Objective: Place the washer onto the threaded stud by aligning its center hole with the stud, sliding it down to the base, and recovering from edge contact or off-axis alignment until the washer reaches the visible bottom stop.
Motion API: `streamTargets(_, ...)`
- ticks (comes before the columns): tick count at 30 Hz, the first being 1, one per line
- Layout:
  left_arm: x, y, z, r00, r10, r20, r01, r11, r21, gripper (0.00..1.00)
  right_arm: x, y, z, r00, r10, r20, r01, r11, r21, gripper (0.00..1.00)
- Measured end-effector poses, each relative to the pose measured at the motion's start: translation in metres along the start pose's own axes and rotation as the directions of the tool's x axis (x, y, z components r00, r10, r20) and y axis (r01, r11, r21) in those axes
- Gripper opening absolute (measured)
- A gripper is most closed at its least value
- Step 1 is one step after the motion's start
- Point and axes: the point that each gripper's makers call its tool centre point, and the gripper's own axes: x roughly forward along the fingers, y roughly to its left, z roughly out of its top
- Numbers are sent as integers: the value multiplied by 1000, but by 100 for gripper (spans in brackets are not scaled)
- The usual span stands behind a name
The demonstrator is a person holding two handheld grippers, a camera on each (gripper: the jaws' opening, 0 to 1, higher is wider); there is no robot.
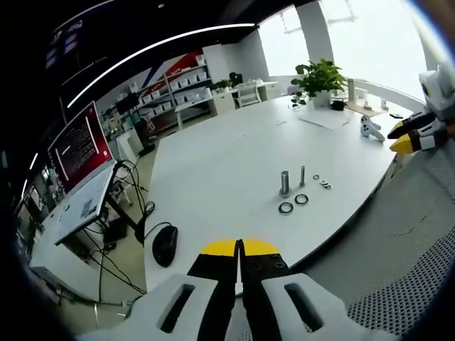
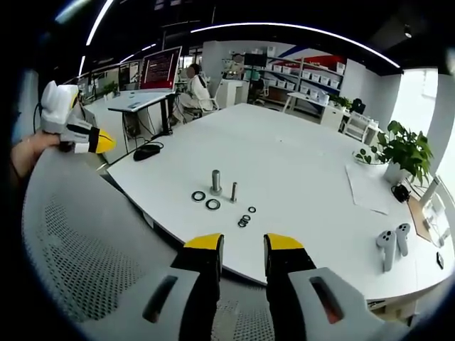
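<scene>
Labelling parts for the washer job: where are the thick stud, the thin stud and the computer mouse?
Thick stud [image 2: 215, 182], right gripper view, mid-shaft.
Thin stud [image 2: 233, 192], right gripper view, mid-shaft.
Computer mouse [image 1: 165, 245], left gripper view, top shell.

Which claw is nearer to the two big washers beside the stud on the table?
Neither clearly. Both the left claw and the right claw hover off the table's near edge, well short of the washers, on opposite sides.

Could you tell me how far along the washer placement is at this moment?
Nothing looks done yet. The two large washers lie flat on the white table beside the threaded stud, which stands bare. Nothing is in hand: the left gripper is shut and empty, the right gripper open, both short of the table. Picking up, aligning and sliding down all remain.
</scene>
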Motion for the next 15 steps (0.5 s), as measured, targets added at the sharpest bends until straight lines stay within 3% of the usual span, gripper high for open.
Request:
streamTargets(4, 1, -1, -5, 999, -4, -32, 4, 1000, 7, 0, 0, -2, 0, 1000, -9, -1, 9, 1000, -5, 28)
streamTargets(15, 1, 1, -2, 1000, -2, -13, 2, 1000, 0, 0, 3, 7, -5, 997, 55, -60, -56, 998, -21, 26)
